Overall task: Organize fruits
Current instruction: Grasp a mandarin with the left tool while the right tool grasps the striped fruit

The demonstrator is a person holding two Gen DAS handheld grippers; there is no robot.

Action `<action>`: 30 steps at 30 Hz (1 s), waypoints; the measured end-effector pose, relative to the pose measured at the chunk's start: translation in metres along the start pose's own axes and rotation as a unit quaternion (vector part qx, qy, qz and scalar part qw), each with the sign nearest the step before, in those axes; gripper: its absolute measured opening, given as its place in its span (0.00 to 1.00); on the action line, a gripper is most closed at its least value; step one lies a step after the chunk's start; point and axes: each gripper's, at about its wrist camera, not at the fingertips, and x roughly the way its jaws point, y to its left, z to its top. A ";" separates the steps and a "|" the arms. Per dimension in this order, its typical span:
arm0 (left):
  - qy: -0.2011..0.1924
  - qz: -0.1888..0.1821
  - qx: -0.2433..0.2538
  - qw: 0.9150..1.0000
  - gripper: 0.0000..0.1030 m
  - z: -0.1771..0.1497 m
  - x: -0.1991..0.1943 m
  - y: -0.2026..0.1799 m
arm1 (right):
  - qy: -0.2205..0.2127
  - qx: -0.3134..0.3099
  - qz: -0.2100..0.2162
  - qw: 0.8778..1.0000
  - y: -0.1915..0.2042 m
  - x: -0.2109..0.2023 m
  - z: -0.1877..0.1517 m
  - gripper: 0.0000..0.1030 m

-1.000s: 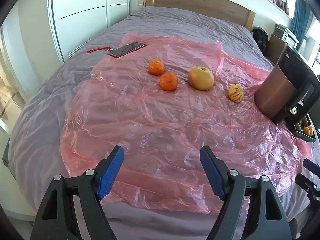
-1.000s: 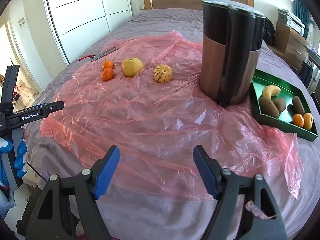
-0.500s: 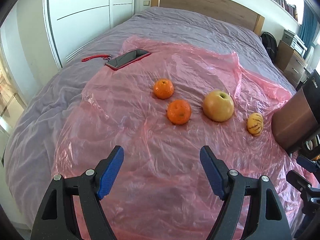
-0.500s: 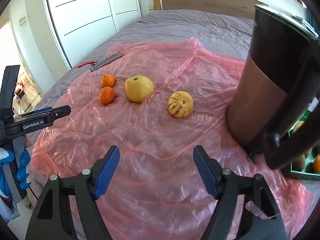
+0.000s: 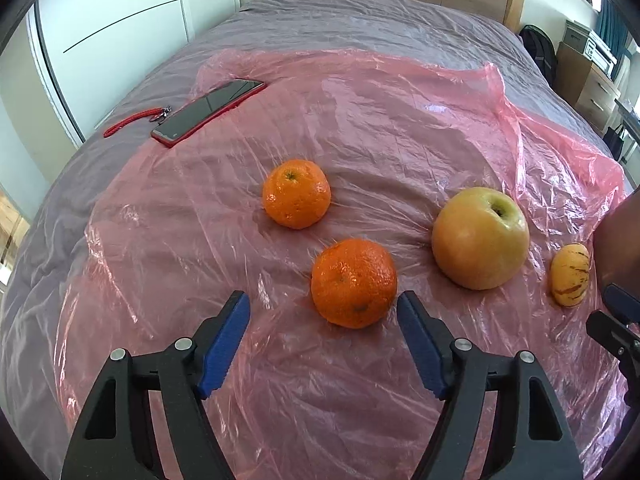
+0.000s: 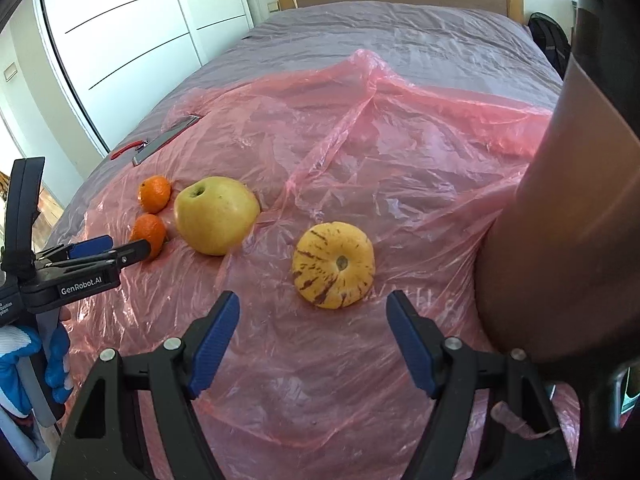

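Left gripper [image 5: 323,312], jaws just narrowed, spread and empty, faces the near mandarin [image 5: 354,283]. Right gripper [image 6: 313,311], released, faces the striped fruit [image 6: 333,265]; a brown appliance [image 6: 560,240] crowds its right side on the pink sheet [image 6: 360,140].

Left claw [image 5: 323,310], angled steeply downward over the bed, with both blue pads [image 5: 224,344] apart; its jaws have just been closing a little, and no pad presses on anything. Right claw [image 6: 313,310], likewise angled downward, jaws spread wide with nothing gripped between the blue pads [image 6: 412,344]. In the right wrist view the left claw enters from the left edge, held by a hand [image 6: 24,364] in a blue-and-white glove.
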 end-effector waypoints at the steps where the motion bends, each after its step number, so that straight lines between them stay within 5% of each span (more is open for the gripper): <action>1: 0.001 -0.001 0.001 1.000 0.68 0.000 0.002 -0.001 | 0.000 0.005 0.000 1.000 -0.002 0.004 0.001 0.87; 6: 0.008 -0.005 0.012 1.000 0.62 0.004 0.018 -0.006 | 0.003 0.027 0.003 1.000 -0.011 0.023 0.011 0.82; 8: 0.009 -0.010 0.012 1.000 0.59 0.005 0.021 -0.006 | 0.004 0.037 0.008 0.999 -0.014 0.030 0.015 0.73; 11: 0.009 -0.016 0.018 1.000 0.53 0.007 0.025 -0.008 | 0.014 0.040 0.008 0.999 -0.015 0.040 0.018 0.42; 12: 0.010 -0.019 0.021 1.000 0.49 0.007 0.026 -0.009 | 0.017 0.041 0.008 0.999 -0.016 0.044 0.019 0.40; 30: -0.003 -0.044 0.032 0.999 0.38 0.007 0.021 -0.008 | 0.021 0.050 0.023 0.998 -0.021 0.050 0.018 0.37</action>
